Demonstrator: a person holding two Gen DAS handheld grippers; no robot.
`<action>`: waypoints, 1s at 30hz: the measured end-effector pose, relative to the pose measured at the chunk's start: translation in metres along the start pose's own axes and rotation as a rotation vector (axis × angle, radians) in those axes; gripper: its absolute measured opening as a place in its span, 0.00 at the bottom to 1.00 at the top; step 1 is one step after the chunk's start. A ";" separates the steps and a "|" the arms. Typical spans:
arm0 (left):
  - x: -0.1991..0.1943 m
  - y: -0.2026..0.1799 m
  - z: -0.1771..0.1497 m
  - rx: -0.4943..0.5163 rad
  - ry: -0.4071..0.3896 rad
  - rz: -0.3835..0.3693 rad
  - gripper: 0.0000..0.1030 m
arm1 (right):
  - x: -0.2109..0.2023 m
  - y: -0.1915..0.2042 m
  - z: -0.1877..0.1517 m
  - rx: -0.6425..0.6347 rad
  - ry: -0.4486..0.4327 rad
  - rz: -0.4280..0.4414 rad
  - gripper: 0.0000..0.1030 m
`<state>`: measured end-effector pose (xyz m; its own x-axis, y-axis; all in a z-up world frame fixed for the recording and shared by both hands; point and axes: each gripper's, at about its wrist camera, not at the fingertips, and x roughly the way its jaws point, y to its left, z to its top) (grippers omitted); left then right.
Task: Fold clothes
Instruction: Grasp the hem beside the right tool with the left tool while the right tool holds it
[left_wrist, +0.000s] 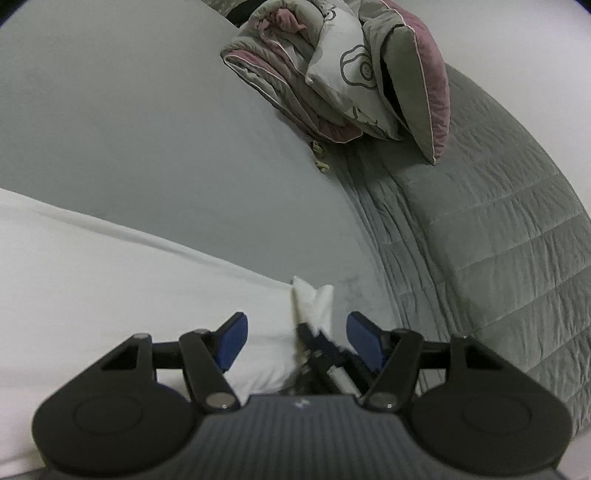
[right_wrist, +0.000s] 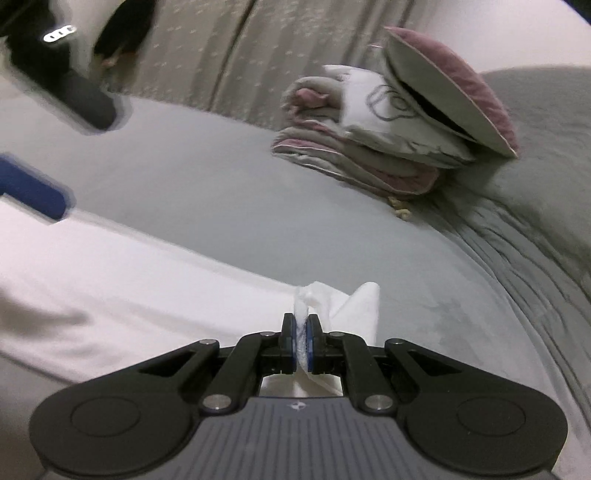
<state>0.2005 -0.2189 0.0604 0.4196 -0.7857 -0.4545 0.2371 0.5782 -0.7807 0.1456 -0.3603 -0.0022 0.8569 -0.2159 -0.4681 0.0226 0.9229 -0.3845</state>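
Right gripper (right_wrist: 303, 338) pinches a bunched corner of the white garment (right_wrist: 129, 273); left gripper (left_wrist: 293, 341) gapes wide over its smooth, flat spread.

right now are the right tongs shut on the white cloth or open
Shut: the right tongs pinch a bunched corner of the white cloth between their blue pads.

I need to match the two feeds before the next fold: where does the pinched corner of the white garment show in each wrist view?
Left wrist: white garment corner low centre, between the open left tool's pads.
Right wrist: same corner low centre, clamped in the right tool.
Shared landmark: folded quilt pile, top right of centre in both.
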 end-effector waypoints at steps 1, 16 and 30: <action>0.004 0.000 0.000 -0.004 0.004 -0.001 0.59 | -0.001 0.001 -0.001 -0.013 -0.001 0.002 0.08; 0.032 0.020 -0.002 -0.079 0.017 -0.055 0.59 | -0.014 0.010 -0.012 -0.122 -0.002 0.048 0.27; 0.047 0.019 0.005 -0.116 0.051 -0.120 0.59 | -0.030 0.015 -0.002 -0.150 -0.083 0.046 0.07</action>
<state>0.2293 -0.2436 0.0260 0.3487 -0.8595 -0.3737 0.1793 0.4525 -0.8736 0.1192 -0.3402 0.0043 0.8952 -0.1418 -0.4226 -0.0891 0.8720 -0.4813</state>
